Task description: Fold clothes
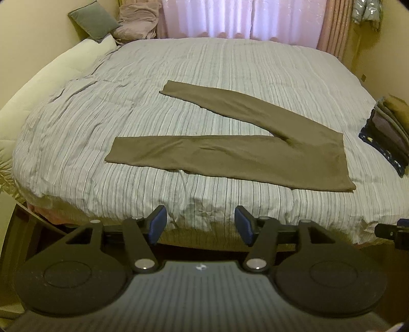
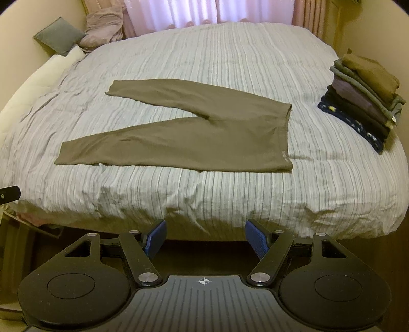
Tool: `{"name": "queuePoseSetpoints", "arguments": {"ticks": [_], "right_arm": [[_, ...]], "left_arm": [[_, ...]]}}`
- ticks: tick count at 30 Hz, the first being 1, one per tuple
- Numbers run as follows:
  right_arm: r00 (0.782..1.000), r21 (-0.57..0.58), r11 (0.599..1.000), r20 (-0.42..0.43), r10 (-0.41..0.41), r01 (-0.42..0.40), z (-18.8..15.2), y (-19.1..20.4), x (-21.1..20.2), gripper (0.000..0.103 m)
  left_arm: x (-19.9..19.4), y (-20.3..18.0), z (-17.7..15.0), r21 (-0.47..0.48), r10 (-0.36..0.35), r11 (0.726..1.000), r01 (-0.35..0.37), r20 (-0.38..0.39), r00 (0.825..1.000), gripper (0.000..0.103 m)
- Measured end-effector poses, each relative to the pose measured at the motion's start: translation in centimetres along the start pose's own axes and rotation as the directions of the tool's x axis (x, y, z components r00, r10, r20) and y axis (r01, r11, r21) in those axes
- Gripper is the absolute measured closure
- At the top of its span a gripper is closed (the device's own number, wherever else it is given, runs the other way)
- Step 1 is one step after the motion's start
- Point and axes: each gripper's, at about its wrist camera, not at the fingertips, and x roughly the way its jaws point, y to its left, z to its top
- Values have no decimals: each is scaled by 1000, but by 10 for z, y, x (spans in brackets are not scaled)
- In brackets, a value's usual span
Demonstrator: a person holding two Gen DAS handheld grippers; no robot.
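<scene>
Olive-brown trousers (image 1: 230, 155) lie flat on the striped bedspread (image 1: 179, 76), legs spread in a V toward the left and the waistband at the right. They also show in the right wrist view (image 2: 199, 138). My left gripper (image 1: 200, 224) is open and empty, hovering at the bed's near edge, short of the trousers. My right gripper (image 2: 204, 238) is open and empty, also at the near edge, below the trousers. A part of the right gripper shows at the right edge of the left wrist view (image 1: 393, 231).
A stack of folded clothes (image 2: 363, 99) sits at the bed's right side. A grey cushion (image 2: 58, 34), a pink crumpled fabric (image 2: 104, 24) and a white pillow (image 2: 35, 81) lie at the far left. Curtains (image 2: 204, 10) hang behind the bed.
</scene>
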Motion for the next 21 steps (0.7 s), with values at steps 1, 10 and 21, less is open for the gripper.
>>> {"name": "queuePoseSetpoints", "arguments": {"ticks": [1, 10, 21], "right_arm": [[1000, -1, 1000, 0, 2, -2, 0, 0, 0, 31], [1000, -20, 1000, 5, 3, -3, 5, 1, 1, 31], [1000, -48, 999, 14, 18, -18, 20, -3, 9, 31]], "left_arm": [[0, -1, 0, 2, 0, 1000, 0, 0, 1000, 48], [6, -4, 0, -8, 2, 1000, -2, -11, 1000, 48], [17, -3, 1, -52, 26, 998, -27, -18, 999, 47]]}}
